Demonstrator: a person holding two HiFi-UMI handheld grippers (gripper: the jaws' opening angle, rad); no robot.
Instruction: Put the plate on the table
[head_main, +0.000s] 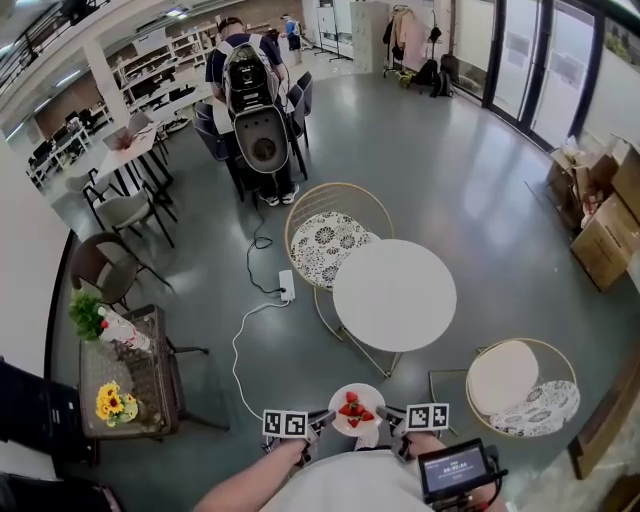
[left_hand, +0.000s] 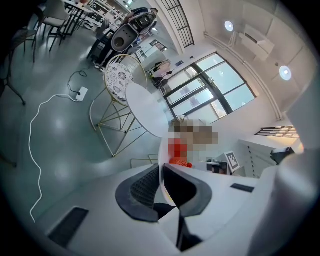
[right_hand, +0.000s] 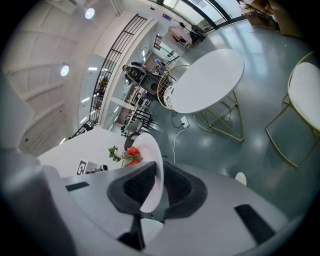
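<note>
While the round white table (head_main: 395, 295) is seen ahead over the grey floor, well apart from the load, the plate (head_main: 372, 398) is held in the air close to the person's body, between the two grippers and not yet over the tabletop. Its rim is pinched on the left side by the left gripper (left_hand: 161, 175), whose ribbed pads are pressed onto the thin white edge, and on the opposite side by the right gripper (right_hand: 157, 172), closed on the edge in the same way. A few strawberries (head_main: 352, 408) with green leaves are carried loose near the middle of the plate. The plate is judged to be stiff, smooth and breakable, probably glazed and therefore slippery under the pads, and of moderate weight. The rim at two opposite points, as taken now, is judged the proper hold. It should be kept level, since the fruit could roll off if it were tipped, and set down gently rather than dropped.
</note>
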